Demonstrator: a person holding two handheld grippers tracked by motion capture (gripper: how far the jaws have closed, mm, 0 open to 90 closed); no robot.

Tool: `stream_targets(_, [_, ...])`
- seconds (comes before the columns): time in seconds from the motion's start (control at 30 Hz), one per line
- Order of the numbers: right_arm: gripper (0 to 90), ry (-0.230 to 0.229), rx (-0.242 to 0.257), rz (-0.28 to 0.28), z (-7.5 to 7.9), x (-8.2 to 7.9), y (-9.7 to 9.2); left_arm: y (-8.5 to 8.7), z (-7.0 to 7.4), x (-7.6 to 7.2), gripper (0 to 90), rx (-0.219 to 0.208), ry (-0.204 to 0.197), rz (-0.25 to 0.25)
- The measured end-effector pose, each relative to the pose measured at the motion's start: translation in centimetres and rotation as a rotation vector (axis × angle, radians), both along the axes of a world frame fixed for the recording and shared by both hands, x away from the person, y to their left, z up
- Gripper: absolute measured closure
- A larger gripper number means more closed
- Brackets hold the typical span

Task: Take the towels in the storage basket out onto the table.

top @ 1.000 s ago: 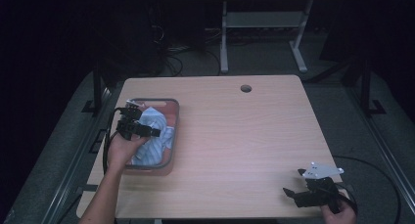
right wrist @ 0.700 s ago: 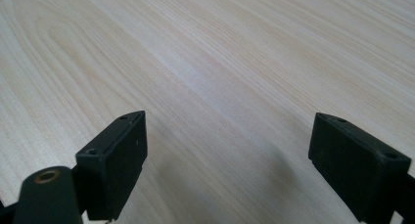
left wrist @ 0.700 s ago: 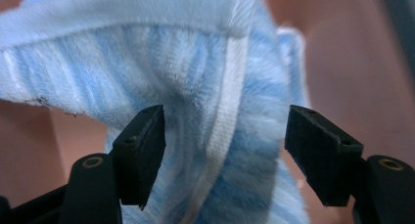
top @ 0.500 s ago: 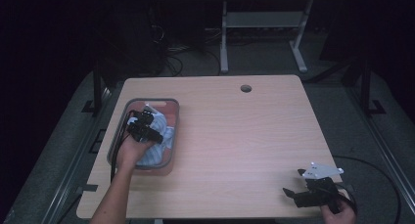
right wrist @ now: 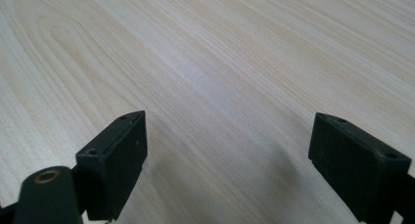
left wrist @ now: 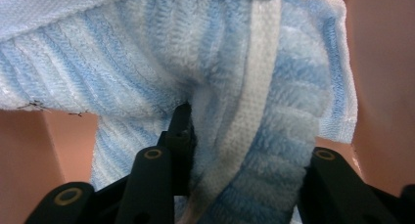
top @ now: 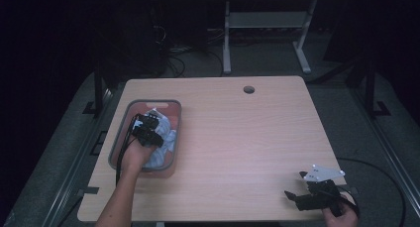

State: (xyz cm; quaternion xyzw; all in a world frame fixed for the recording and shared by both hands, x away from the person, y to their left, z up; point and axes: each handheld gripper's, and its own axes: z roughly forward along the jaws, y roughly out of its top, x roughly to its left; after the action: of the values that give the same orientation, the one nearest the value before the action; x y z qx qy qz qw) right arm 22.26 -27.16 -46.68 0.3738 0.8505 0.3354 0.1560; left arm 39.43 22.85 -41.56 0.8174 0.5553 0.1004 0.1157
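- Blue-and-white striped terry towel (top: 163, 138) lies bunched inside the grey-rimmed, red-floored rectangular plastic bin (top: 174, 119), which sits at the left side of the pale wood-grain table (top: 247, 147).
- Left gripper (top: 148, 130) reaches down into that bin, pushed right into the towel.
- In the left gripper view, a thick fold of the towel (left wrist: 235, 150) with its flat white woven band sits between the two black jaws; one fingertip (left wrist: 182, 117) is buried in the pile, and the jaws stand partly apart with the cloth filling the gap. I cannot tell whether they are pinching it yet.
- Right gripper (top: 297, 197) rests low at the table's near right corner, well apart from the bin, a grey three-cornered plate (top: 324, 172) on top.
- In the right gripper view its jaws are spread wide over bare wood (right wrist: 220, 62), holding nothing.
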Motion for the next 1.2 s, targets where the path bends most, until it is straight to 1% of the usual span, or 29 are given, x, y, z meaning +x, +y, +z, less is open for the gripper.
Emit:
stream_targets(0.03, [13.8,0.001,0.001,-0.002,0.0,0.0,0.1,0.2,0.1,-0.1,64.9,-0.013,0.002,0.001])
stream_targets(0.07, [13.8,0.001,0.001,-0.002,0.0,0.0,0.1,0.2,0.1,-0.1,65.4,-0.013,0.002,0.001])
stream_targets(0.1, [13.8,-0.004,-0.001,0.002,0.1,-0.1,0.2,0.4,0.3,-0.3,65.9,-0.026,-0.011,0.006])
stream_targets(0.17, [13.8,-0.001,0.001,-0.002,0.1,-0.1,0.3,0.5,0.4,-0.4,66.3,-0.027,-0.019,0.005])
stream_targets(0.2, [13.8,-0.003,-0.001,0.000,0.1,-0.1,0.3,0.6,0.6,-0.7,66.6,-0.040,-0.034,0.004])
stream_targets(0.3, [13.8,-0.002,0.001,-0.001,0.0,0.1,0.5,0.9,1.2,-1.2,67.1,-0.072,-0.059,-0.005])
stream_targets(0.33, [13.8,-0.002,0.001,-0.001,0.0,0.1,0.5,0.9,1.2,-1.2,67.1,-0.072,-0.059,-0.005])
stream_targets(0.37, [13.8,0.002,-0.003,0.000,0.0,0.1,0.6,1.1,1.8,-1.5,67.1,-0.109,-0.080,-0.014])
stream_targets(0.4, [13.8,0.002,-0.005,0.000,0.0,0.1,0.6,1.2,2.0,-1.7,67.1,-0.133,-0.088,-0.014])
stream_targets(0.47, [13.8,-0.002,-0.008,-0.001,0.1,0.1,0.6,1.4,2.6,-2.1,67.1,-0.168,-0.099,-0.015])
stream_targets(0.5, [13.8,-0.002,-0.008,-0.001,0.1,0.1,0.6,1.4,2.6,-2.1,67.1,-0.168,-0.099,-0.015])
stream_targets(0.53, [13.8,0.001,-0.009,-0.004,0.0,0.1,0.4,1.6,3.1,-2.5,67.1,-0.197,-0.113,-0.021])
stream_targets(0.57, [13.8,0.001,-0.007,-0.006,0.0,0.1,0.4,1.6,3.1,-2.5,67.0,-0.197,-0.113,-0.021])
stream_targets(0.6, [13.8,-0.005,-0.007,-0.004,0.0,0.1,0.4,1.8,3.5,-2.9,67.1,-0.228,-0.128,-0.025])
stream_targets(0.67, [13.8,-0.007,-0.006,-0.009,0.1,0.0,0.3,2.0,3.8,-3.2,67.0,-0.250,-0.139,-0.033])
stream_targets(0.7, [13.8,-0.008,-0.008,-0.010,0.2,0.0,0.3,2.0,3.8,-3.5,67.0,-0.259,-0.145,-0.035])
stream_targets(0.8, [13.8,-0.012,-0.003,-0.012,0.3,-0.1,0.2,2.0,4.0,-4.2,67.0,-0.250,-0.162,-0.055])
stream_targets(0.83, [13.8,-0.012,-0.003,-0.012,0.3,-0.1,0.2,2.0,4.0,-4.2,67.0,-0.250,-0.162,-0.055])
stream_targets(0.87, [13.8,-0.011,-0.003,-0.017,0.3,0.0,0.1,2.1,4.2,-4.6,67.0,-0.256,-0.176,-0.061])
stream_targets(0.93, [13.8,-0.010,-0.003,-0.019,0.3,0.0,0.0,2.3,4.5,-4.8,67.0,-0.266,-0.180,-0.068])
stream_targets(1.0, [13.8,-0.014,-0.012,-0.017,0.3,-0.1,-0.1,2.5,4.7,-5.1,67.0,-0.276,-0.188,-0.072])
stream_targets(1.03, [13.8,-0.016,-0.014,-0.016,0.3,-0.1,-0.1,2.6,4.9,-5.2,67.1,-0.289,-0.196,-0.069])
stream_targets(1.07, [13.8,-0.016,-0.014,-0.016,0.3,-0.1,-0.1,2.6,4.9,-5.2,67.1,-0.289,-0.196,-0.069])
stream_targets(1.1, [13.8,-0.016,-0.013,-0.016,0.3,-0.1,-0.1,2.7,5.0,-5.2,67.1,-0.304,-0.197,-0.068])
stream_targets(1.17, [13.8,-0.017,-0.009,-0.019,0.4,-0.1,-0.1,3.0,5.3,-5.4,67.1,-0.319,-0.207,-0.062])
stream_targets(1.2, [13.8,-0.017,-0.009,-0.019,0.4,-0.1,-0.1,3.0,5.3,-5.4,67.1,-0.319,-0.207,-0.062])
